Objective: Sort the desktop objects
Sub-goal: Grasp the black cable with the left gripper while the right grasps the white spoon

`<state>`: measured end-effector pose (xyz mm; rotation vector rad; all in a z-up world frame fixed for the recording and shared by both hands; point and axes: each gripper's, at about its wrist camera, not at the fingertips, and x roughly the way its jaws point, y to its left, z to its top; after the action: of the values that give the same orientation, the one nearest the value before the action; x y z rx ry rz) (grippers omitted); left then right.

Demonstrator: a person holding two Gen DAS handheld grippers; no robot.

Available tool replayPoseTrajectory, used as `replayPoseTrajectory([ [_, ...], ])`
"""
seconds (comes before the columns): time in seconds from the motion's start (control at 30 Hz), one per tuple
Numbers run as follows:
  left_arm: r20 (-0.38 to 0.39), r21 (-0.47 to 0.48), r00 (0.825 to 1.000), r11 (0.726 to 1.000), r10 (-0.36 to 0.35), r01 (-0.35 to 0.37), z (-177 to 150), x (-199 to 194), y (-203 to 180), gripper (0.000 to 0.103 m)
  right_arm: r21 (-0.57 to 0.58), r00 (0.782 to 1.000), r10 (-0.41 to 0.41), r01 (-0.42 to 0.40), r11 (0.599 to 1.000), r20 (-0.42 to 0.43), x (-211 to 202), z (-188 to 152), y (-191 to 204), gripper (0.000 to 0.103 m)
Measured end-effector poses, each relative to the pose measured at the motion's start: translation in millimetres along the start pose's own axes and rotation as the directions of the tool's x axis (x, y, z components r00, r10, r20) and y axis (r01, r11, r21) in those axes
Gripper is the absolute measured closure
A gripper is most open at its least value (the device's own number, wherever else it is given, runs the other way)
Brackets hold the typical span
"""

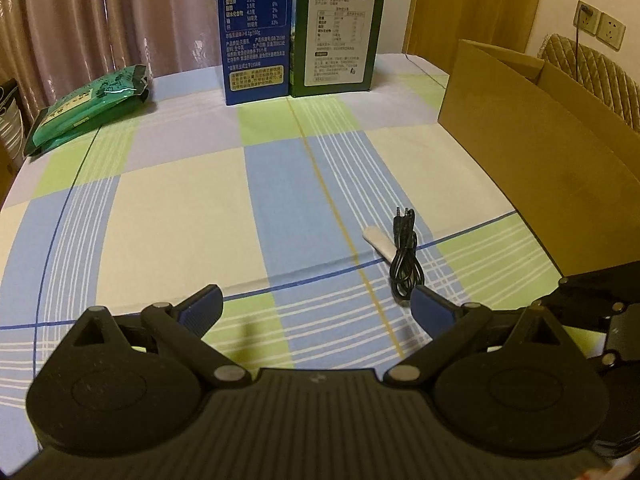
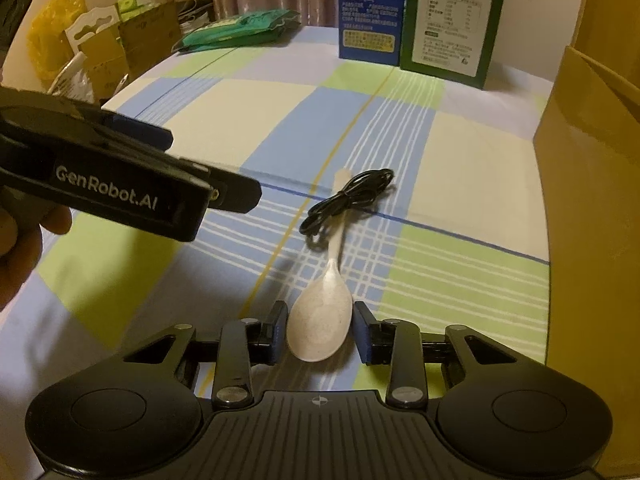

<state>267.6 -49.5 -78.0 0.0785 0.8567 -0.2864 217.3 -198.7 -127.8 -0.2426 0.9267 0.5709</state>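
A white spoon (image 2: 320,320) lies on the checked tablecloth (image 2: 460,168) with its bowl towards me. My right gripper (image 2: 320,332) is shut on the bowl, one pad against each side. A coiled black audio cable (image 2: 348,196) rests across the spoon's handle. In the left wrist view the cable (image 1: 404,264) and the handle's end (image 1: 376,240) lie just beyond my left gripper (image 1: 316,304), which is open wide and holds nothing. The spoon's bowl is hidden there. A hand holds the left gripper (image 2: 216,166) above the cloth, left of the cable.
An open cardboard box (image 1: 540,152) stands along the right side. A blue carton (image 1: 256,32) and a green carton (image 1: 340,32) stand upright at the back. A green packet (image 1: 92,108) lies at the back left. Bags and boxes (image 2: 100,40) sit beyond the table's left edge.
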Motion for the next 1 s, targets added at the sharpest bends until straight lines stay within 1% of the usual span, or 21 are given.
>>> replayPoseTrajectory([
  [0.2,-0.002,0.001,0.999,0.999,-0.035,0.035,2.5,8.5,-6.7,0.01,-0.023,1.0,0.016,-0.016,1.0,-0.009,-4.2,-2.1,5.0,0.072],
  [0.37,-0.005,0.018,0.997,0.997,-0.071,0.071,3.9,13.8,-15.1,0.017,-0.046,0.998,0.061,-0.062,0.997,-0.017,-6.5,-4.9,9.7,0.072],
  [0.43,-0.013,0.034,0.997,0.996,-0.08,0.081,2.4,17.1,-18.8,0.022,-0.059,0.997,0.079,-0.081,0.995,-0.024,-6.4,-6.5,12.9,0.072],
  [0.5,-0.027,0.051,0.996,0.995,-0.087,0.088,0.7,21.0,-21.7,0.03,-0.068,0.995,0.093,-0.095,0.993,-0.03,-6.0,-7.6,15.4,0.072],
  [0.57,-0.037,0.067,0.995,0.993,-0.095,0.097,-1.1,24.7,-23.9,0.035,-0.072,0.994,0.101,-0.103,0.992,-0.034,-5.9,-8.2,16.7,0.072],
  [0.6,-0.04,0.073,0.994,0.992,-0.1,0.103,-1.6,26.3,-25.1,0.04,-0.073,0.994,0.105,-0.107,0.992,-0.036,-6.0,-8.5,17.0,0.072],
  [0.63,-0.041,0.078,0.993,0.991,-0.107,0.11,-2.0,27.4,-26.4,0.043,-0.073,0.994,0.107,-0.11,0.991,-0.037,-6.3,-9.0,17.1,0.072],
  [0.67,-0.042,0.082,0.993,0.99,-0.114,0.117,-1.9,28.0,-27.8,0.048,-0.073,0.993,0.108,-0.111,0.991,-0.039,-6.6,-9.5,17.4,0.072],
  [0.7,-0.04,0.088,0.992,0.988,-0.122,0.125,-1.7,28.7,-29.5,0.052,-0.071,0.994,0.106,-0.109,0.992,-0.041,-7.2,-10.0,17.4,0.072],
  [0.77,-0.034,0.099,0.99,0.986,-0.133,0.136,-1.3,30.3,-33.6,0.056,-0.061,0.995,0.085,-0.087,0.994,-0.046,-8.3,-10.6,15.3,0.073],
  [0.87,-0.03,0.106,0.989,0.983,-0.145,0.147,-0.7,34.7,-38.9,0.057,-0.029,0.996,0.066,-0.067,0.997,-0.053,-10.9,-12.6,8.2,0.074],
  [0.9,-0.031,0.105,0.989,0.983,-0.146,0.149,-0.5,36.9,-40.3,0.06,-0.022,0.997,0.06,-0.061,0.998,-0.053,-11.9,-13.1,6.3,0.074],
  [1.0,-0.03,0.106,0.99,0.985,-0.137,0.14,1.3,42.4,-44.9,0.075,-0.007,0.997,0.044,-0.044,0.999,-0.056,-14.1,-15.1,1.9,0.074],
])
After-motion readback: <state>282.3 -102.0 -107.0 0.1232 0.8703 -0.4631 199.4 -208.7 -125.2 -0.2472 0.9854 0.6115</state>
